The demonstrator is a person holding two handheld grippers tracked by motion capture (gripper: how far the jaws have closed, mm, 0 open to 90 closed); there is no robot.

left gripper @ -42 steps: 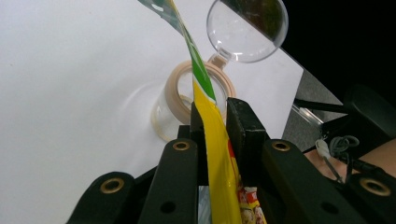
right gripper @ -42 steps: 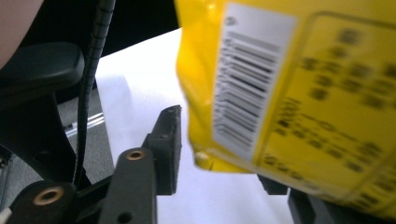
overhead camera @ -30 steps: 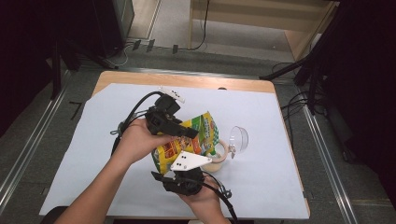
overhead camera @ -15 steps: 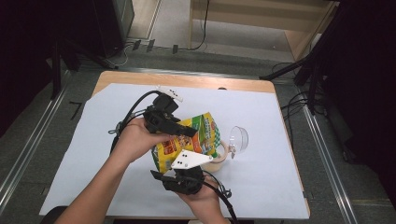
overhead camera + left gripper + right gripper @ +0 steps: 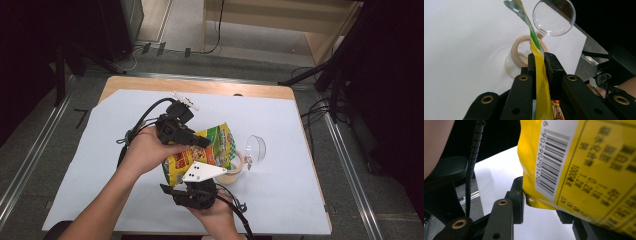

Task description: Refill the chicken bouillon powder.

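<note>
The yellow snack bag (image 5: 202, 150) hangs above the white sheet (image 5: 90, 165) at the middle of the table, directly over a clear jar (image 5: 520, 61) whose round lid (image 5: 554, 16) stands hinged open just beside the bag's top corner. The left gripper (image 5: 539, 58) has its jaws pressed tight on the bag's upper edge, while the right gripper (image 5: 541, 205) pinches the bottom corner from below. A barcode label (image 5: 554, 157) on the back reads 6 902902 014700 (the remaining print is too blurred to make out).

A wooden table (image 5: 150, 82) carries a large white sheet (image 5: 95, 150) that covers almost all of its top; on the sheet stands a small clear jar (image 5: 234, 167), its round clear lid (image 5: 255, 148) open just beside it.
</note>
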